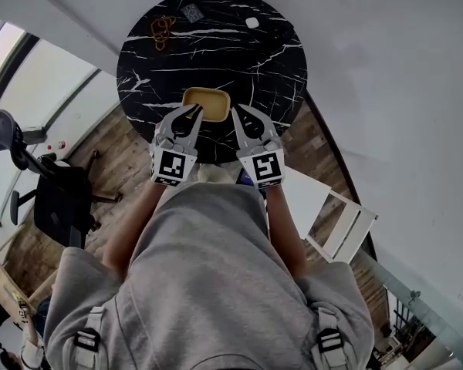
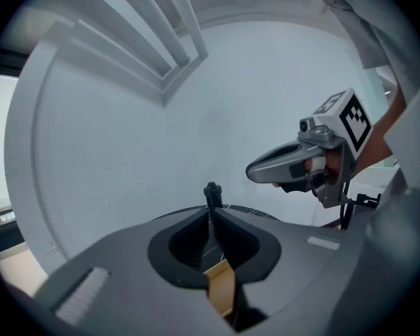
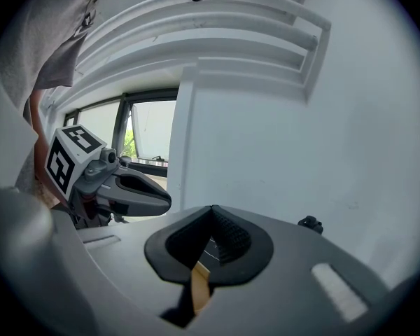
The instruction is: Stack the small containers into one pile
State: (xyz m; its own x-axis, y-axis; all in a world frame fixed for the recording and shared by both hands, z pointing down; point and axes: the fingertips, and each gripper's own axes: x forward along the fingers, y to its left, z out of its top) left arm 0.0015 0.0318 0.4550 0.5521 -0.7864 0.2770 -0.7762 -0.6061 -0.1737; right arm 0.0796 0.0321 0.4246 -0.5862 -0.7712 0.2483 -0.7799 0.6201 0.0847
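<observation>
**Head view:** a round black marble worktop [image 1: 278, 60] carries one tan container [image 1: 207, 102] at its 6 o'clock edge, lying open side up. At 11 o'clock lies a looped orange cord [image 1: 162, 31], at 12 o'clock a small dark square [image 1: 191, 11], and at 1 o'clock a small white piece [image 1: 251, 22]. The left gripper [image 1: 197, 112] and right gripper [image 1: 236, 112] come in side by side from 6 o'clock. Their tips are at the container's two near corners, the left one overlapping its rim. Whether either touches it cannot be told here.

**Left gripper view:** the jaws of the left gripper [image 2: 210, 212] are closed tip to tip. A strip of the container [image 2: 222, 289] shows through the gap behind the tips, not pinched as far as can be seen. A sliver of worktop [image 2: 255, 213] lies beyond, and the right gripper [image 2: 253, 171] hangs at 2 o'clock.

**Right gripper view:** the jaws of the right gripper [image 3: 211, 210] are fully closed. A thin tan edge of the container [image 3: 199, 285] shows in the gap. The left gripper [image 3: 165, 201] is at 9 o'clock.
</observation>
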